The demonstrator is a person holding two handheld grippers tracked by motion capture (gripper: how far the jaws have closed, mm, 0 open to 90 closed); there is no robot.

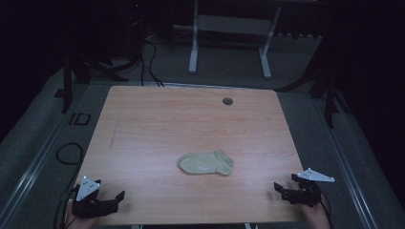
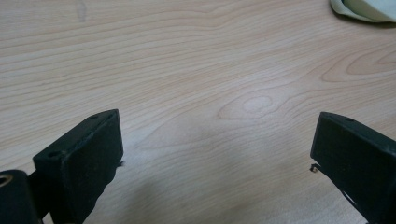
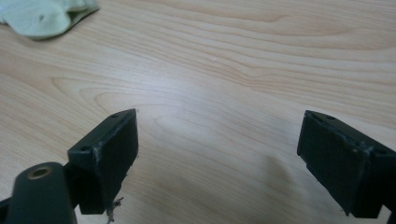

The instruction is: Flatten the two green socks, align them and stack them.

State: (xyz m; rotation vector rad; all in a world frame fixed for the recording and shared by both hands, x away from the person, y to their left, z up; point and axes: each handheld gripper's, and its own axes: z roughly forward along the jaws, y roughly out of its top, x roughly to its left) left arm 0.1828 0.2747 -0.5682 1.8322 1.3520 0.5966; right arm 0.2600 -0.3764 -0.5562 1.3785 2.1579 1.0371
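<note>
Sock [image 1: 206, 163] flat, centre-near on table [image 1: 157, 119], untouched. Left gripper [image 1: 114, 199] at near-left corner, right gripper [image 1: 282, 190] near-right; both jaws wide apart, empty. Work not yet begun; reach and grasp remain.

Sock [image 1: 206, 163] lies on table [image 1: 157, 119], between 2 grippers.
</note>
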